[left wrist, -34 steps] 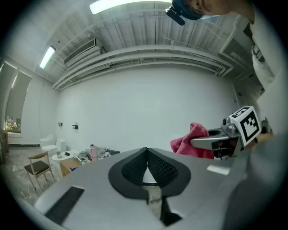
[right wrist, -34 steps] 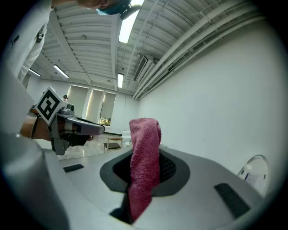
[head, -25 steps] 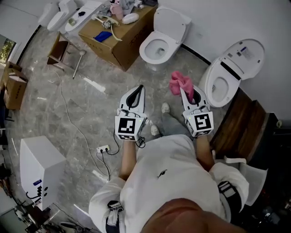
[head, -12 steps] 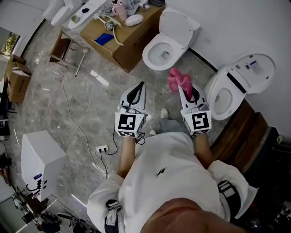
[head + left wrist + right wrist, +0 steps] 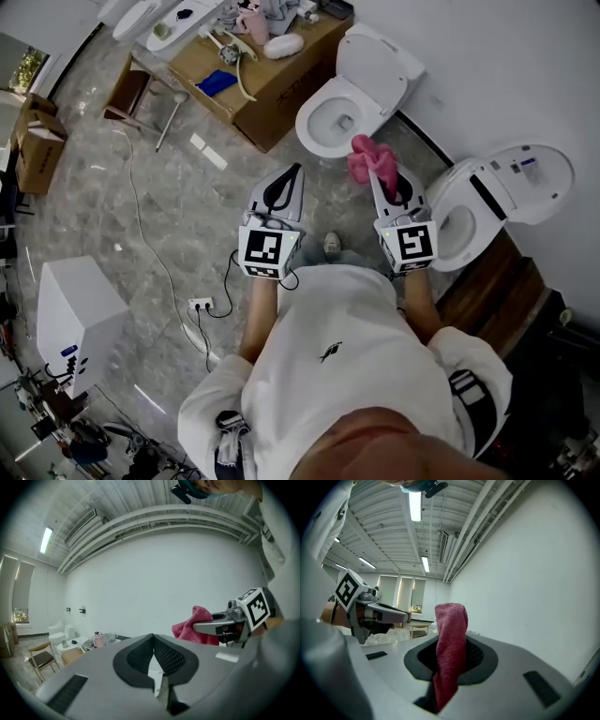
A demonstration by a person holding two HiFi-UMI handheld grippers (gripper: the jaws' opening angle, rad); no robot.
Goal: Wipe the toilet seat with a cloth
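Both grippers have drawn nearer the open toilet (image 5: 310, 123). Right gripper (image 5: 449, 660) pinches the pink cloth (image 5: 451, 634), which sticks up past its tips, just short of that bowl. Left gripper (image 5: 153, 638) has its jaws pressed together on nothing. Beyond, a cardboard box (image 5: 281, 92) carries clutter on top.

Pink cloth (image 5: 371, 159), white toilet (image 5: 352, 94)

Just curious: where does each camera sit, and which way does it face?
Head view: on the head, looking down at two white toilets, left tool, right tool, white shirt.
Left gripper view: on the left tool, facing white wall; shut jaws, shirt.
Right gripper view: on the right tool, facing ceiling; jaws clamp pink terry cloth, shirt.
Shared: each gripper view shows the other tool.
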